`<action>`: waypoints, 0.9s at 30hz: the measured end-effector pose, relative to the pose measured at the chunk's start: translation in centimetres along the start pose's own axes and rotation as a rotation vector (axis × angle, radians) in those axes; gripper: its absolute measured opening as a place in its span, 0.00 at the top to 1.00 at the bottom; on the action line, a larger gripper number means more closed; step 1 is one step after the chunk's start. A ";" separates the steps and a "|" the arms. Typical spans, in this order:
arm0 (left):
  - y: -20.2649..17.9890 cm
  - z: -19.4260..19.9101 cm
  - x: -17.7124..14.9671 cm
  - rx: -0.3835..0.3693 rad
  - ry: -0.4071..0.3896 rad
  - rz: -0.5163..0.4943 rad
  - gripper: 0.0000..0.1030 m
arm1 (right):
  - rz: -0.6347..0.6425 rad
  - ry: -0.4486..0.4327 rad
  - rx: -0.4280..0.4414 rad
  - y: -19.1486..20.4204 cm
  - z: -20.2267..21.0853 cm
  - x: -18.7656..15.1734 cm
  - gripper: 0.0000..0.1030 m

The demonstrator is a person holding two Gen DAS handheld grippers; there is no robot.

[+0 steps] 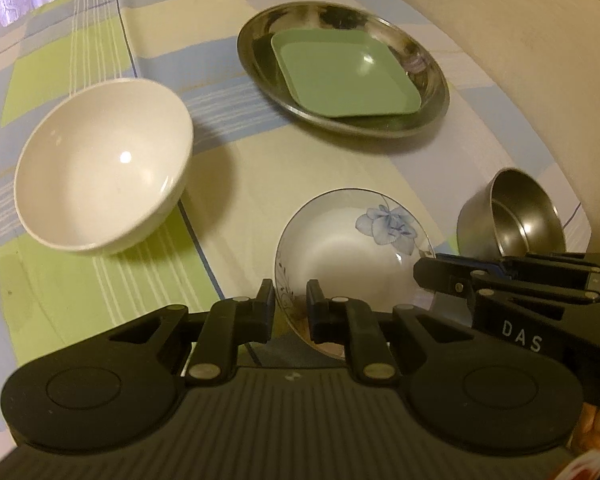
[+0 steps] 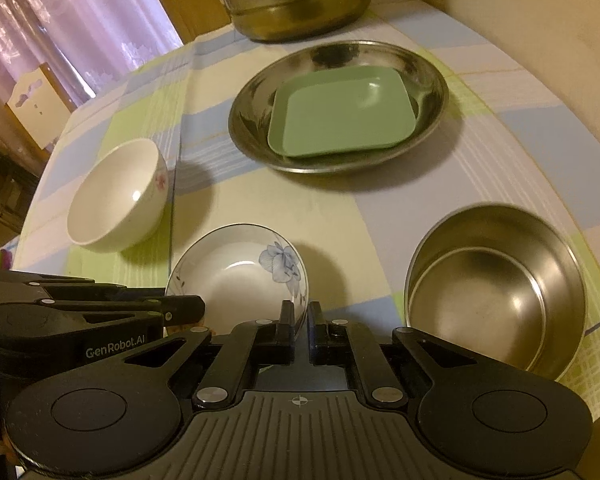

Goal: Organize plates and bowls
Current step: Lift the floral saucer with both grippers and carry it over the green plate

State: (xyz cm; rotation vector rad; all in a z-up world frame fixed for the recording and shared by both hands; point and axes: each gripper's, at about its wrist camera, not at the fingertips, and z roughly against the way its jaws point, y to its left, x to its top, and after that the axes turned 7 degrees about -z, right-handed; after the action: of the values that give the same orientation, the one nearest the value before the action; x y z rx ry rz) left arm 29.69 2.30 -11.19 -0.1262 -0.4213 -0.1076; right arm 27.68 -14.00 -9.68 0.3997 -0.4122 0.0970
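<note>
Both grippers are clamped on the rim of the glossy, blue-flowered porcelain dish, the left gripper at its 8 o'clock edge and the right gripper at its 4 o'clock edge; their black bodies read "GenRobot.AI" and "DAS". On the checked cloth of the table, a plain white round bowl stands at 10 o'clock of the dish and a brushed steel bowl at 3 o'clock. At 12 o'clock, a square green plate lies inside a polished round steel plate.

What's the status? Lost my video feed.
Both tongs, left and right, shut on flowered dish rim. Green plate sits in steel platter. Nothing blocking.
</note>
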 end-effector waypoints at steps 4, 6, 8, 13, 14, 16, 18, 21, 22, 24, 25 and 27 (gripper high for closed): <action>-0.1 0.6 1.0 0.000 -0.025 -0.008 0.86 | -0.008 -0.014 0.006 -0.1 0.5 0.9 0.94; -0.3 0.8 1.6 0.001 -0.038 -0.014 0.86 | -0.012 -0.024 0.008 -0.2 0.8 1.4 0.94; -0.5 0.9 2.3 -0.001 -0.051 -0.019 0.86 | -0.013 -0.035 0.008 -0.4 1.1 2.1 0.94; -0.7 1.0 4.2 0.001 -0.078 -0.028 0.86 | -0.015 -0.057 0.014 -0.8 1.3 3.9 0.94; -0.7 1.0 4.7 0.000 -0.084 -0.030 0.86 | -0.018 -0.060 0.016 -0.9 1.3 4.4 0.94; -0.7 0.9 5.7 -0.001 -0.099 -0.033 0.86 | -0.026 -0.071 0.019 -1.3 1.3 5.4 0.94; -0.9 0.7 7.0 -0.001 -0.114 -0.038 0.86 | -0.033 -0.083 0.017 -1.6 1.2 6.4 0.94; -0.9 0.3 8.7 -0.001 -0.132 -0.037 0.86 | -0.041 -0.100 0.016 -2.0 1.1 8.1 0.94; -0.9 0.1 9.3 -0.002 -0.136 -0.036 0.86 | -0.043 -0.105 0.014 -2.1 1.0 8.6 0.94; -0.8 -0.3 10.5 -0.005 -0.145 -0.034 0.86 | -0.049 -0.111 0.012 -2.5 0.6 9.7 0.94; -0.8 -0.5 11.0 -0.005 -0.149 -0.033 0.86 | -0.053 -0.113 0.010 -2.7 0.4 10.2 0.94; -0.8 -0.9 12.0 0.001 -0.155 -0.033 0.86 | -0.060 -0.118 0.009 -3.1 -0.2 11.2 0.94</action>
State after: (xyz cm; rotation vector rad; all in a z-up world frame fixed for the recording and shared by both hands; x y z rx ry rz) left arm 40.85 0.46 -7.02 -0.1271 -0.5781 -0.1303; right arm 38.48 -16.63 -6.41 0.4278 -0.5164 0.0172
